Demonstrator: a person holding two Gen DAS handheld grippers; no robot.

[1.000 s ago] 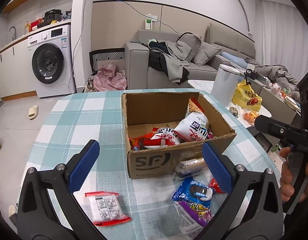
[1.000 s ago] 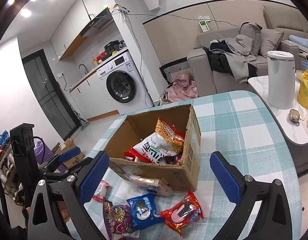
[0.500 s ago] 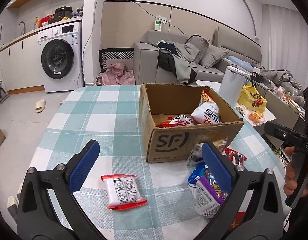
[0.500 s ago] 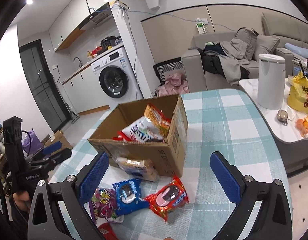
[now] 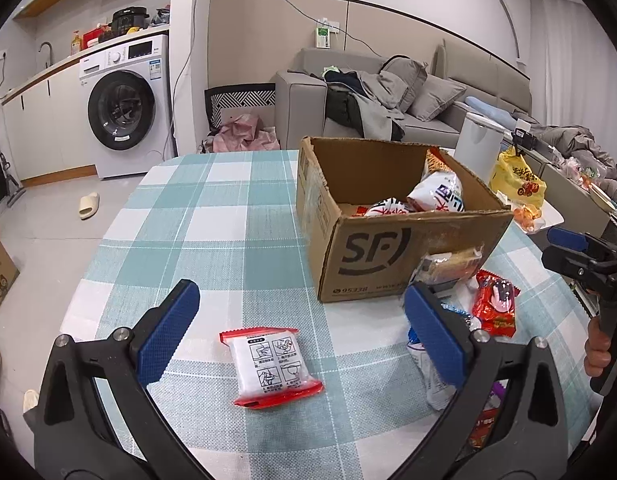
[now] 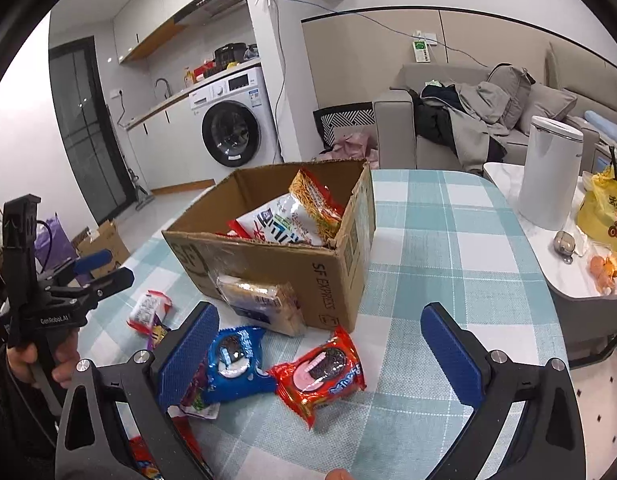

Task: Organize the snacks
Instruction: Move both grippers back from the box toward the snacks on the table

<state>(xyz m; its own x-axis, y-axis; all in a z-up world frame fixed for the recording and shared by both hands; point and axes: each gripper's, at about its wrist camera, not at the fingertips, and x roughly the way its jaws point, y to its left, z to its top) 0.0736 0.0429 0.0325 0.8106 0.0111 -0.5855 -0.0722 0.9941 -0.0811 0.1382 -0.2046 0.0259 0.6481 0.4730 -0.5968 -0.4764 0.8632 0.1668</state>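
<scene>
One white packet with red ends (image 5: 271,366) lay flat on the bench, left of the cardboard box (image 5: 392,216) that held several snack bags; blue (image 6: 234,362) and red cookie packets (image 6: 322,372) lay loose before it. Teal checked cloth covered the bench (image 5: 212,216), with a washing machine (image 5: 126,106) and a sofa (image 5: 388,96) behind. Both my left fingers (image 5: 300,334) and right fingers (image 6: 318,354) were spread wide, holding nothing.

A lived-in home is shown, open-plan. A white front-loading washing machine (image 5: 124,114) is fitted under a kitchen counter with a tap (image 5: 46,49). A grey fabric sofa (image 5: 392,100) is heaped with clothes, and a beige slipper (image 5: 88,205) is left on the tiled floor.
</scene>
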